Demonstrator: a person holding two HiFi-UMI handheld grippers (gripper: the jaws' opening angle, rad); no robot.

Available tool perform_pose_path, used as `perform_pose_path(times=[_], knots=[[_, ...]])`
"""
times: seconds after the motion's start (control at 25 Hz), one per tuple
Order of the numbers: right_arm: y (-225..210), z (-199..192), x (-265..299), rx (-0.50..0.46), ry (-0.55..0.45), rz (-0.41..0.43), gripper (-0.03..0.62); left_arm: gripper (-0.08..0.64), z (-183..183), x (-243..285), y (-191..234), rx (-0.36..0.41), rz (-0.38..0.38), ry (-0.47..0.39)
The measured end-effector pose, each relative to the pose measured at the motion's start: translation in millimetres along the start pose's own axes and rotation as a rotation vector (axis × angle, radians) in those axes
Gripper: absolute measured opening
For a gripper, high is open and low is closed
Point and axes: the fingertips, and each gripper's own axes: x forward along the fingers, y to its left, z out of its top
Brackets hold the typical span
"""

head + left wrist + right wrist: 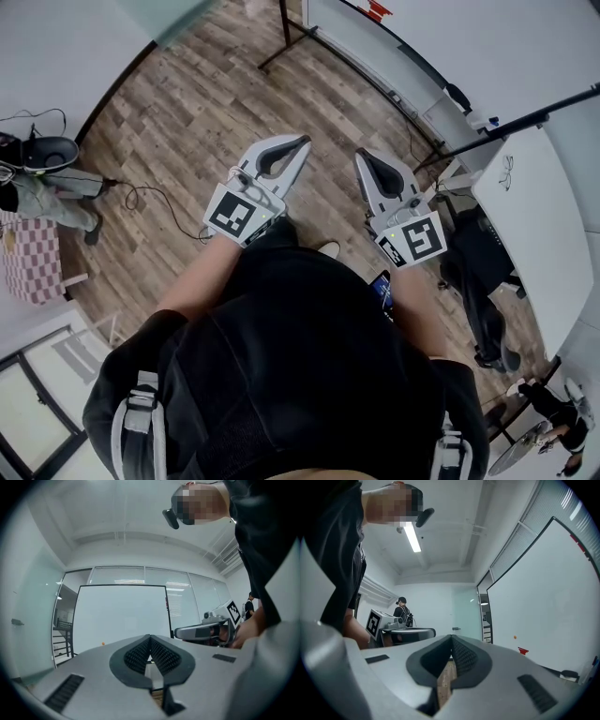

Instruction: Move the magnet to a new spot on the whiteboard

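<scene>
Holding both tools out in front of me at about waist height, pointing level & fwd, tips angled a little toward each other.

L gripper (296, 143): jaws shut, ribbed pads meeting at the tip, nothing between them; its own view (150, 637) confirms this. The marker cube (234, 214) sits at the back, over my hand, w/ my bare L forearm (192, 286) running back to my body.

R gripper (366, 157): jaws also closed & empty, pads together in its own view (451, 637). Its cube (412, 239) faces up, w/ my R forearm (422, 314) behind it. The two grippers are side by side, near each other but not touching. Each shows in the other's camera: R one (201, 631), L one (408, 632).

Below them is wood floor (187, 122).

Whiteboard (122, 616) stands ahead on its frame. It's straight on in the L gripper view and off to the right in the R gripper view (543, 597). From my head cam it's the white panel at the top (375, 42).

Magnet (103, 643) is a tiny orange dot low on the board, toward its lower-left corner. It also shows as a dot in the R view (515, 637), w/ a red item (523, 651) just below-right of it. It's well apart from both grippers.

White table (534, 225) is off to my right. Another person (401, 609) stands in the bkgd.
</scene>
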Motion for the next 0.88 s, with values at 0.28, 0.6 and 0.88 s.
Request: perform_pose_path(times=[0.28,0.6,0.88], knots=[[-16,4,70,0.017,-0.004,-0.026,-0.005,0.003,-1,13,71,0.007,-0.023,-0.008],[-34,1,155,-0.005,0.008,-0.095,-0.005,0.003,-6,19,160,-0.002,-0.065,-0.018],[-46,1,211,0.011,0.008,-0.16,-0.005,0.003,-11,19,220,-0.035,-0.109,-0.017]])
